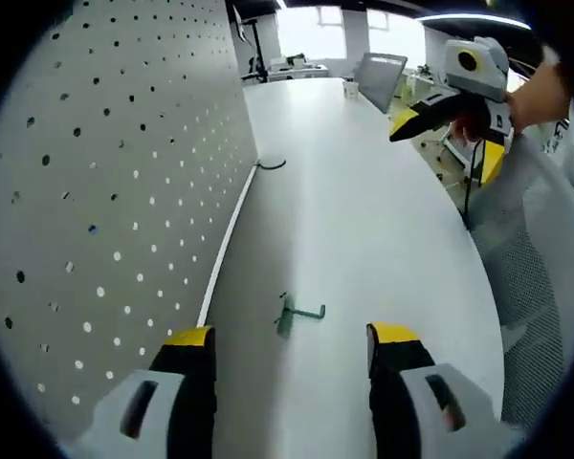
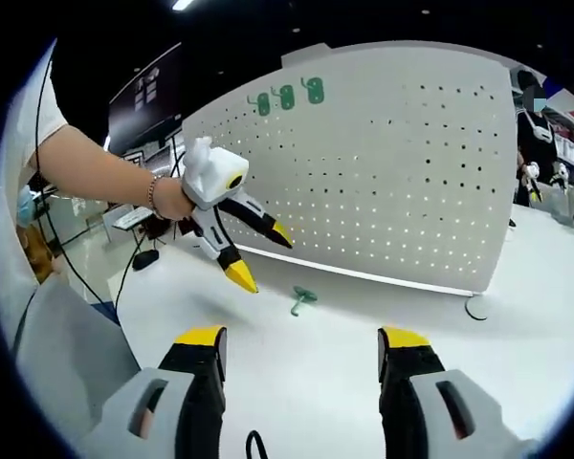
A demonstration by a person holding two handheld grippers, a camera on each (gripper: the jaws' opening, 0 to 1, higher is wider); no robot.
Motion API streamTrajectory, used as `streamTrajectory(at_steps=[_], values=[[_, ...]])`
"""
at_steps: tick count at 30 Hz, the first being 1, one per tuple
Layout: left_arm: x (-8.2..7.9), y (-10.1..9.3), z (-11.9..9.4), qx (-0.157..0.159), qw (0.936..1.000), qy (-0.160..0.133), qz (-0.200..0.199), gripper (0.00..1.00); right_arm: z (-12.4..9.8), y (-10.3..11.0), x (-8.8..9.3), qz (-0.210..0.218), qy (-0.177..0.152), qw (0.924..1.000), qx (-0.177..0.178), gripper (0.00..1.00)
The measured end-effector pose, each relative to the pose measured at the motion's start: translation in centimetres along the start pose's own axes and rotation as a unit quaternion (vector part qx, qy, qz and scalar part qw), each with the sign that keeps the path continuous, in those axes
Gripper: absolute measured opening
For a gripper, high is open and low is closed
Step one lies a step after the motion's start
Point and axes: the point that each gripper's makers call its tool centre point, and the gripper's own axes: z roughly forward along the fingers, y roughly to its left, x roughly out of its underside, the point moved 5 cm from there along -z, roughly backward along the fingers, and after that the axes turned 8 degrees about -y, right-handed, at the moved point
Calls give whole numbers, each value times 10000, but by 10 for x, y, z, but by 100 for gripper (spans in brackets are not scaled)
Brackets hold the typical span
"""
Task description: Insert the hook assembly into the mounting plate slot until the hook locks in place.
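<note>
We take the white pegboard (image 2: 383, 172) as our landmark; it stands upright on the white counter (image 2: 325, 363), and in the left gripper view it runs along the counter's edge (image 1: 105, 191).

The green hook assembly (image 1: 297, 314) lies flat on the counter just in front of the pegboard's lower edge, touching neither tool. In the right gripper view we see it (image 2: 302, 299) near the foot of the board, toward the board's left end. Three more green hooks (image 2: 287, 97) hang high on the pegboard near its top edge.

Our left tool (image 1: 292, 349) hovers low over the counter beside the pegboard, its yellow-tipped jaws spread wide with nothing between them; the hook assembly lies just ahead of them, in line with the gap. In the right gripper view we see this tool (image 2: 263, 253) held by a hand (image 2: 172, 199) in front of the board's left end, jaws spread, tips pointing down toward the hook assembly and clear of it.

Our right tool (image 2: 301, 349) is farther out from the pegboard, jaws spread and empty. In the left gripper view it (image 1: 450, 143) is held above the counter, well away from the board.

A dark cable loop (image 1: 271, 164) lies on the counter at the pegboard's far end.
</note>
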Motion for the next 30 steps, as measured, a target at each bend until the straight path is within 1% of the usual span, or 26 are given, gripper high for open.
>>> streamTrajectory(at_steps=[5,10,13,18,21,24,27,30], values=[[4,-5,12,178,9993,188,257,66,-1,-2,1,-1,26,10000,7,63],[3,-6,20,277,9991,230,245,66,0,0,1,-108,75,9999,-29,63],[2,-6,25,373,9980,327,387,65,0,2,2,-140,100,9998,-62,63],[3,2,29,393,9973,430,450,65,3,3,1,-148,108,9998,-72,63],[4,5,31,464,9964,502,501,64,3,3,0,-146,107,9998,-85,63],[5,2,34,628,9942,568,664,64,5,3,-2,-146,102,9998,-95,63],[9,-1,37,817,9915,631,794,64,8,7,3,-231,122,9996,-148,63],[12,-2,39,955,9895,702,825,63,8,9,3,-268,135,9994,-171,63]])
